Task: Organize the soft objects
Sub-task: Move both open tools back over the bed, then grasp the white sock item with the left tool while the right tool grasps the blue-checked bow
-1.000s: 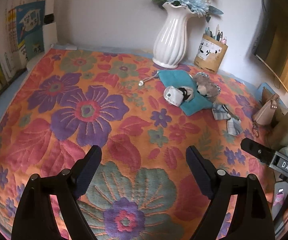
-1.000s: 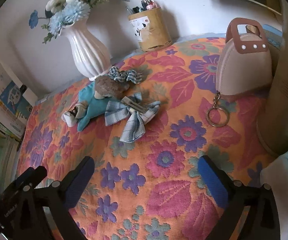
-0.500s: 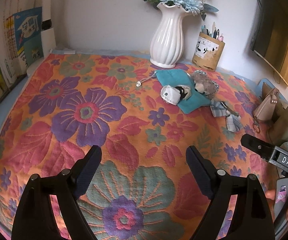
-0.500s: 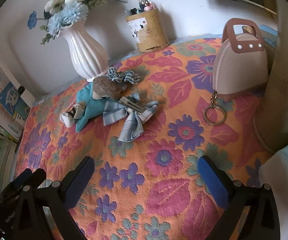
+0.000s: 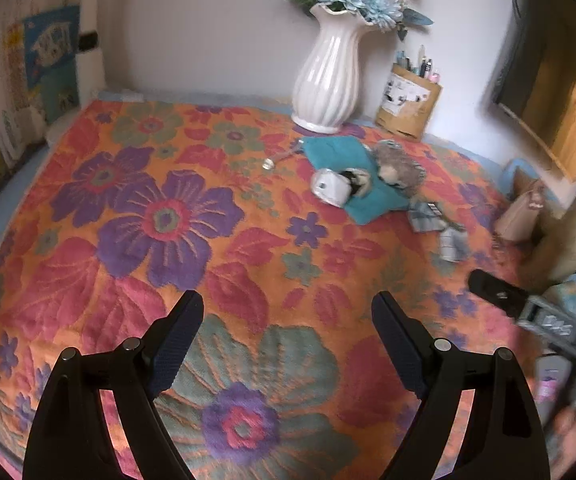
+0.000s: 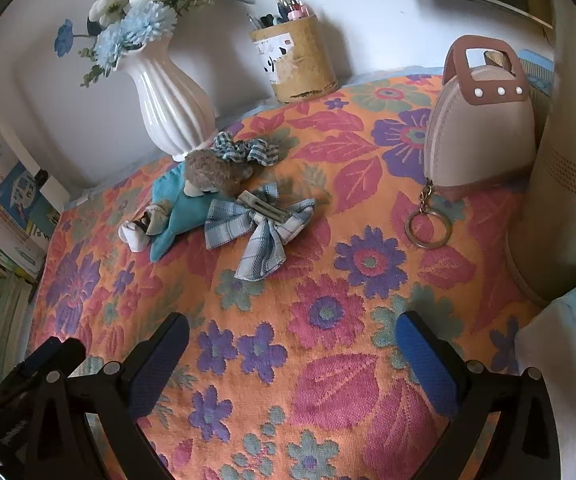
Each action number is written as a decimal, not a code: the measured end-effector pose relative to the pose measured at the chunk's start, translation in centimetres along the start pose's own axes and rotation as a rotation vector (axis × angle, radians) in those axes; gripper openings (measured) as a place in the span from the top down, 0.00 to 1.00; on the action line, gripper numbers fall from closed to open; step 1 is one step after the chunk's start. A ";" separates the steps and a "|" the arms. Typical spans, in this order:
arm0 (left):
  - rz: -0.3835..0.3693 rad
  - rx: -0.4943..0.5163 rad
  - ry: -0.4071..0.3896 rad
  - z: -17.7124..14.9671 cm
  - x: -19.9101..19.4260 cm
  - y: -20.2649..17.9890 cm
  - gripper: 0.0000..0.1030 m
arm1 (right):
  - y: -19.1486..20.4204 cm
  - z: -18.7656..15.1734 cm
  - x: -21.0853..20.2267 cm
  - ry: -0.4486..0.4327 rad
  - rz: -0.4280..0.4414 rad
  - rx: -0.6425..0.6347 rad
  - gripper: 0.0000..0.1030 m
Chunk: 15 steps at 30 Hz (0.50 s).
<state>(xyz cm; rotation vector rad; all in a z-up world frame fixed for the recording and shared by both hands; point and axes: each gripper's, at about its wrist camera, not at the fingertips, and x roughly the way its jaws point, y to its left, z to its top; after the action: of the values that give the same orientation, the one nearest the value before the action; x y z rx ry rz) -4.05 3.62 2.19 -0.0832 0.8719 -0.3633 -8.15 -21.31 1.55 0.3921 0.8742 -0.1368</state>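
A pile of soft things lies on the floral cloth (image 5: 167,220) near the vase. It holds a teal pouch (image 5: 368,200) (image 6: 179,216), a brown plush toy (image 5: 398,166) (image 6: 215,172), a small white piece (image 5: 330,188) (image 6: 133,236), a plaid bow hair clip (image 5: 432,220) (image 6: 259,224) and a checked scrunchie (image 6: 243,150). My left gripper (image 5: 288,312) is open and empty, well short of the pile. My right gripper (image 6: 292,332) is open and empty, in front of the bow.
A white vase with blue flowers (image 5: 328,76) (image 6: 167,100) and a pen holder (image 5: 408,104) (image 6: 296,64) stand at the back wall. A beige purse with a key ring (image 6: 476,132) (image 5: 520,216) and a tall cream cylinder (image 6: 568,160) stand at right. Books (image 5: 27,80) line the left.
Both grippers have drifted a little over the cloth; the right one has come slightly closer to the bow. Both stay open. Nothing on the cloth has moved.
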 end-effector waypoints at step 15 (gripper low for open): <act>-0.008 0.293 0.008 8.8 3.5 -5.0 0.18 | 3.3 6.1 2.9 0.016 -0.060 -0.223 0.00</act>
<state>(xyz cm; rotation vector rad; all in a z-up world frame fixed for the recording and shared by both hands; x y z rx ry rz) 3.32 -2.89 6.42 0.1857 0.8181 -0.4957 -0.99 -20.48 3.75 0.1592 0.9069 -0.0900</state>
